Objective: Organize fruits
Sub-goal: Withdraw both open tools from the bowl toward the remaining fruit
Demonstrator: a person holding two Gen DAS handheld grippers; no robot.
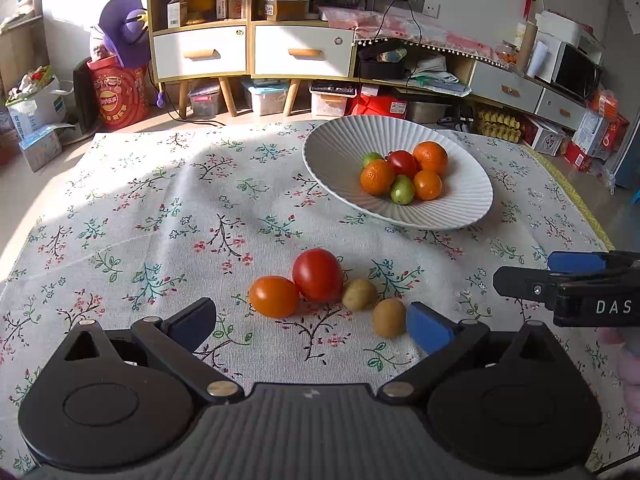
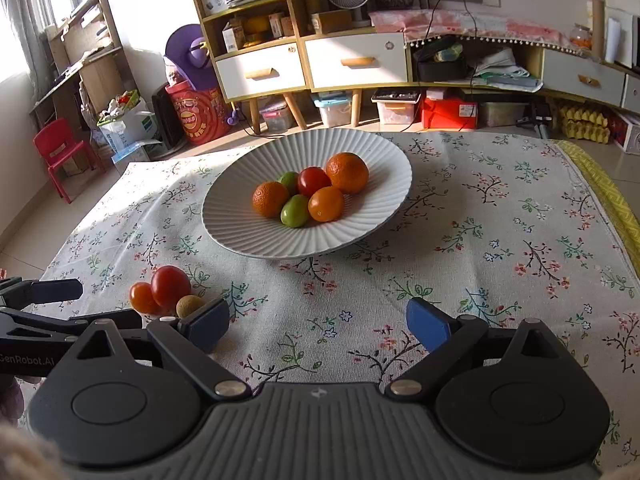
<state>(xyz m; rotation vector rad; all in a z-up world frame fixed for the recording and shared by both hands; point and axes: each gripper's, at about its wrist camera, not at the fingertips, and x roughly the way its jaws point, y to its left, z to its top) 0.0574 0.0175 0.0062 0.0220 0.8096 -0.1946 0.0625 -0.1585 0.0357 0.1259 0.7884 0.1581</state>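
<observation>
A white ribbed bowl [image 1: 344, 144] [image 2: 248, 236] holds several fruits: oranges, a red tomato [image 1: 402, 162] and green fruits. On the floral cloth lie a red tomato [image 1: 318, 275] [image 2: 171, 286], an orange tomato [image 1: 274, 296] [image 2: 142, 297] and two kiwis [image 1: 360, 294] [image 1: 389, 317]; one kiwi [image 2: 190, 305] shows in the right wrist view. My left gripper [image 1: 312, 322] is open and empty just before this group, its right pad [image 1: 428, 326] beside the nearer kiwi. My right gripper [image 2: 318, 326] is open and empty over bare cloth, right of the loose fruits.
The floral tablecloth [image 1: 160, 220] covers the table; its yellow right edge [image 2: 608, 192] drops to the floor. Shelves and drawers [image 1: 248, 48] with boxes stand behind the table. A red child chair [image 2: 60, 152] stands at far left. The right gripper [image 1: 568, 290] shows at the left view's right edge.
</observation>
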